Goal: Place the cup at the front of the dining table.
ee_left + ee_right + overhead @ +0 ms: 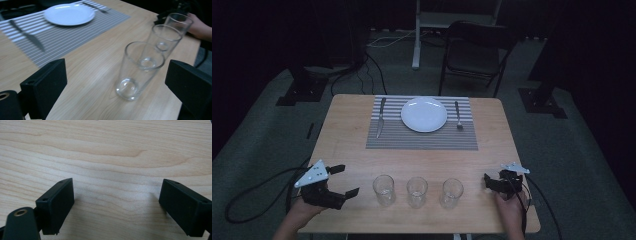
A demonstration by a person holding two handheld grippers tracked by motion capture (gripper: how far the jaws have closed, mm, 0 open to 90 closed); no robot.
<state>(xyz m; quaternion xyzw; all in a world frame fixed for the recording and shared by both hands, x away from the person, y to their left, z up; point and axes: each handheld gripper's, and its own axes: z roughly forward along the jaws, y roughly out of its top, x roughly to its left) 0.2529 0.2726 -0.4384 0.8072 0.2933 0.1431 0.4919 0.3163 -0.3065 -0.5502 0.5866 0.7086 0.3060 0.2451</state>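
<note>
Wooden table (107, 152) between right gripper's jaws

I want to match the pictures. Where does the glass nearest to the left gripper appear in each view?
High view: the nearest glass stands leftmost in the row of three, near the table's front edge.
Left gripper view: the same glass is large, right of centre, first in the row.
Right gripper view: bare wooden table lies ahead of the fingers; no glass here.
Shared landmark: the white plate on the striped mat.
</note>
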